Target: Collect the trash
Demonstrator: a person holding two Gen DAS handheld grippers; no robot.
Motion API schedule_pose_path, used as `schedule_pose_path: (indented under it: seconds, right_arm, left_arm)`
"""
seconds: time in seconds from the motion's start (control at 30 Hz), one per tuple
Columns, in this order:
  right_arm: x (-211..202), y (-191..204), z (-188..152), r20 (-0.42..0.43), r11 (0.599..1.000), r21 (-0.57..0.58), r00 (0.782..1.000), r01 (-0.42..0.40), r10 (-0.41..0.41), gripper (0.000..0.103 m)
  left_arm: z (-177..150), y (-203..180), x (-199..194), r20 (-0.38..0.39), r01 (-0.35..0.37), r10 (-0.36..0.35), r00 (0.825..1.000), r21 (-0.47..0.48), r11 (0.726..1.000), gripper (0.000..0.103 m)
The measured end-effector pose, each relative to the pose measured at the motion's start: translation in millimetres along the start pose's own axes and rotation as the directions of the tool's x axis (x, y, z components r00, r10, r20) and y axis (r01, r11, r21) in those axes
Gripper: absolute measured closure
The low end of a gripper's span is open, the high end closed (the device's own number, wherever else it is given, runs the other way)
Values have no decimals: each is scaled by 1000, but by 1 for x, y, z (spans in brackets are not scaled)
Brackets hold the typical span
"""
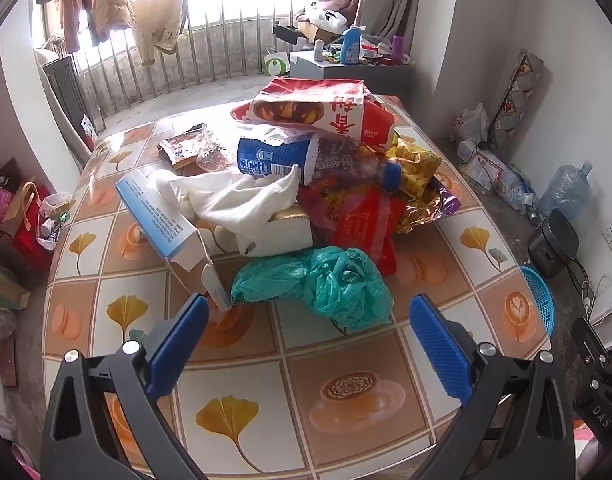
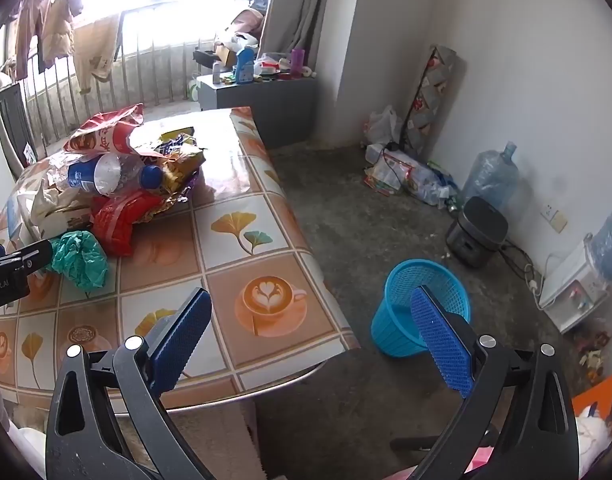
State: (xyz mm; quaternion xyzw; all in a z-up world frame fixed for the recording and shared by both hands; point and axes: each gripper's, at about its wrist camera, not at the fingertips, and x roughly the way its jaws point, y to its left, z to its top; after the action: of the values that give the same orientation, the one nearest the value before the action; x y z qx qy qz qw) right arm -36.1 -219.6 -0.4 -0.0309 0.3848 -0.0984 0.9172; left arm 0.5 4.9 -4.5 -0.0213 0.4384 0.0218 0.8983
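Tablecloth (image 1: 362, 364): tiled pattern, orange and cream squares, yellow ginkgo leaves, latte-art cups.
Plastic bag (image 1: 338, 284): teal, crumpled.
Bottle (image 1: 306, 160): clear, blue-and-white label, blue cap.
Snack bag (image 1: 310, 108): red and white, red characters.
Red packet (image 1: 366, 220): red, pale print.
Foil wrapper (image 1: 418, 168): gold-yellow.
Cloth (image 1: 234, 200): white.
Carton (image 1: 162, 216): white, light-blue band.
Basket (image 2: 422, 304): blue mesh.
Gripper pads (image 1: 438, 344): blue, dimpled texture; frames black.
Floor (image 2: 346, 208): grey, mottled.

Trash heaped mid-tabletop (image 1: 346, 360): crumpled teal plastic bag (image 1: 330, 280) nearest, red wrapper (image 1: 366, 224) behind it, clear bottle (image 1: 306, 160) with blue label lying on its side, white cloth (image 1: 242, 200) draped over an open carton (image 1: 162, 220). Blue mesh basket (image 2: 422, 304) upright on the floor, empty.
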Motion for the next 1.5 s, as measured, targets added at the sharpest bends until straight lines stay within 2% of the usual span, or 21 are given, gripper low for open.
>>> schedule_pose_path:
  seconds: [1.5]
  right_arm:
    - [-5,2,1,1,1000,-3,1000,0,0,8]
  left_arm:
    - [-2,3,4,-9,-4,4,1000,2,1000,5]
